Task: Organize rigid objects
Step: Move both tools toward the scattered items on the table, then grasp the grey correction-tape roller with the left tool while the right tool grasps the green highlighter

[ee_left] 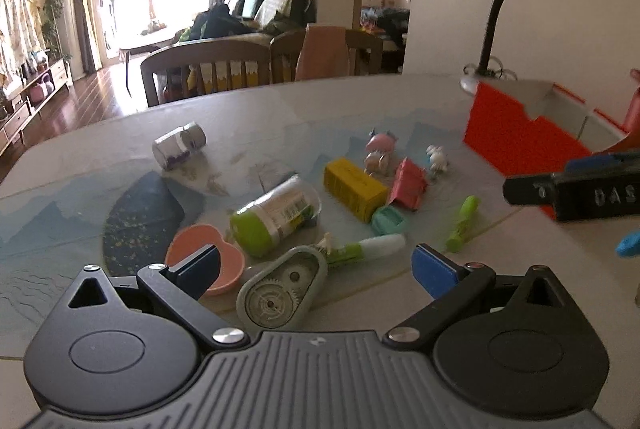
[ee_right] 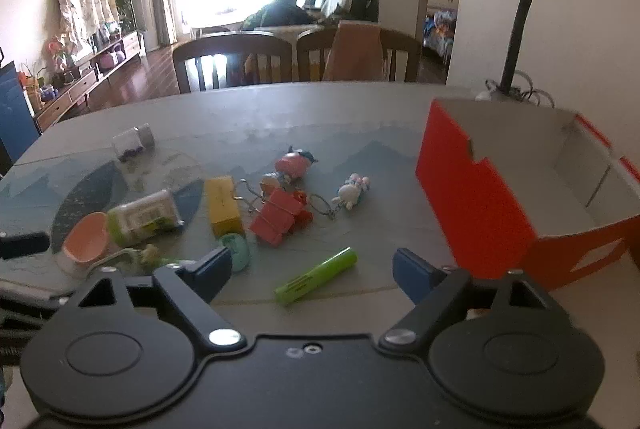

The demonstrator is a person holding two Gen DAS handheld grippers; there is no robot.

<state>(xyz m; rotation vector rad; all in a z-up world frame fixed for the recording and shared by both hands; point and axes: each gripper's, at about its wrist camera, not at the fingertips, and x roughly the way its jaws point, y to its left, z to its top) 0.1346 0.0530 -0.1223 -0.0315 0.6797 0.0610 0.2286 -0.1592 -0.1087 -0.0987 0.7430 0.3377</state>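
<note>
Left gripper [ee_left: 314, 271]: hovering spread, empty, over tape dispenser [ee_left: 280, 293].
Right gripper [ee_right: 312, 275]: gaping, straddling highlighter [ee_right: 316, 276]; pinching mid-barrel advised.
Box [ee_right: 476, 205]: waiting beside.

A green-capped clear jar [ee_left: 276, 215] lay on its side beside a pink heart-shaped dish [ee_left: 206, 261]. A yellow rectangular box [ee_right: 222, 206] and a pink binder clip [ee_right: 277, 216] lay nearby, a green highlighter [ee_right: 316, 276] apart, left of the open orange cardboard box [ee_right: 476, 205].
</note>
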